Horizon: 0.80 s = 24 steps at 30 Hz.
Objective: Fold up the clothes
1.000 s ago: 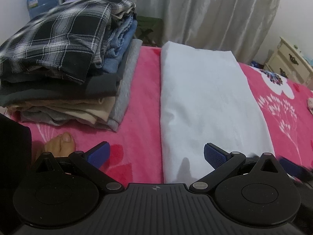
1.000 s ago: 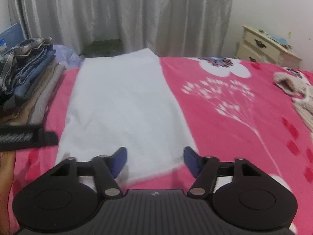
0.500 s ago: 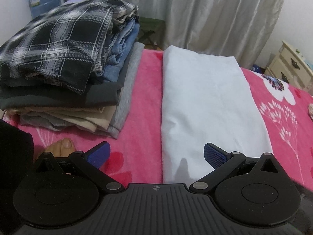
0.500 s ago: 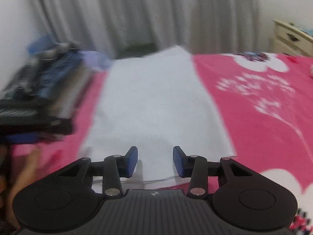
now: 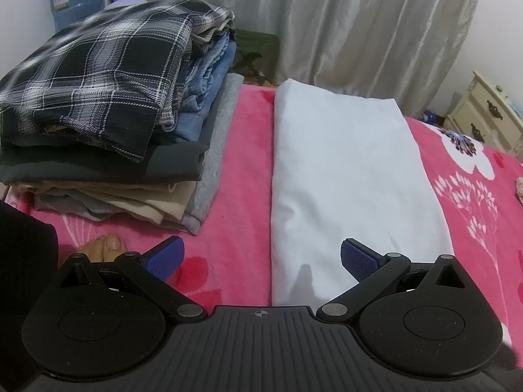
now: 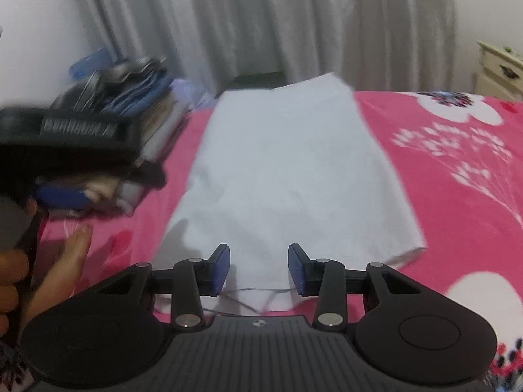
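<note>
Right wrist view: stack (image 6: 130, 130) done; cloth (image 6: 287, 176) seemingly half-folded; right gripper (image 6: 258, 269) narrowing, gripping nothing; left gripper (image 5: 261, 258) wide apart.

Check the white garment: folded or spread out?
Partly folded: the white garment lies as a long narrow strip with straight side edges; not yet folded lengthwise.

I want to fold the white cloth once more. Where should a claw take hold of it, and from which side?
Probably the near hem of the white cloth. It lies flat in a long strip with its free short edge toward the person. Come from the near side, low, pinching each corner with the left claw and right claw.
</note>
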Tool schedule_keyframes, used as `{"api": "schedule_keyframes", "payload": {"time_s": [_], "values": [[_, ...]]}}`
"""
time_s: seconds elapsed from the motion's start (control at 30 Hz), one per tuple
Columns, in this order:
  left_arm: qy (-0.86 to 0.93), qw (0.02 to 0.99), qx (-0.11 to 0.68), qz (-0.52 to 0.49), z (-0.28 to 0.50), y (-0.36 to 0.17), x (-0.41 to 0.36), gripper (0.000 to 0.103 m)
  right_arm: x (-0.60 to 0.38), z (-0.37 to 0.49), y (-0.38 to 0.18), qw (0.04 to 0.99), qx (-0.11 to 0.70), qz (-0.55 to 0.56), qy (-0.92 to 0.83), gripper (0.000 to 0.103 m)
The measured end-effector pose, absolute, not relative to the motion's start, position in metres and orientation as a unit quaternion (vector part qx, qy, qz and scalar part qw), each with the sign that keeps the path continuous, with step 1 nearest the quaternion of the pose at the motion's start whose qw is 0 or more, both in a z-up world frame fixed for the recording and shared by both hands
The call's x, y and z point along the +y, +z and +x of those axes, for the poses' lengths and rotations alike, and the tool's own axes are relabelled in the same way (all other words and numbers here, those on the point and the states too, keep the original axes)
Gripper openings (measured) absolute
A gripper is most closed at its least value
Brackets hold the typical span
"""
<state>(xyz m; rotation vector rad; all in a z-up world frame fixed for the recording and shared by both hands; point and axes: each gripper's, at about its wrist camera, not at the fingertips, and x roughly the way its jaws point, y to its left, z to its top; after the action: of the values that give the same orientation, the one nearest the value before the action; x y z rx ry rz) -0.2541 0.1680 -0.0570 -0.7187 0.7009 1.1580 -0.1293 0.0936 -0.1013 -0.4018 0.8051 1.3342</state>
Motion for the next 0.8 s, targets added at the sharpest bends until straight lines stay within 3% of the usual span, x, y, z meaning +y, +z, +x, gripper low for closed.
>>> {"api": "schedule_keyframes", "payload": {"time_s": [0.13,0.3,0.43,0.6,0.8], "values": [[0.528,0.721,0.314,-0.320,-0.256,-0.056,0.167,0.103,0.097,-0.129,-0.108,0.662,0.358,-0.241,0.613,0.042],[0.517,0.725,0.324,-0.320,-0.251,-0.058,0.165,0.103,0.081,-0.064,-0.081,0.741,0.361,-0.155,0.545,0.043],[0.510,0.733,0.329,-0.309,-0.247,-0.058,0.160,0.103,0.078,-0.040,-0.110,0.766,0.407,-0.175,0.466,0.043],[0.511,0.730,0.332,-0.309,-0.245,-0.061,0.159,0.103,0.058,-0.032,-0.104,0.776,0.422,-0.129,0.451,0.042],[0.505,0.737,0.336,-0.298,-0.237,-0.057,0.148,0.103,0.036,-0.060,-0.083,0.769,0.398,-0.182,0.467,0.043]]}}
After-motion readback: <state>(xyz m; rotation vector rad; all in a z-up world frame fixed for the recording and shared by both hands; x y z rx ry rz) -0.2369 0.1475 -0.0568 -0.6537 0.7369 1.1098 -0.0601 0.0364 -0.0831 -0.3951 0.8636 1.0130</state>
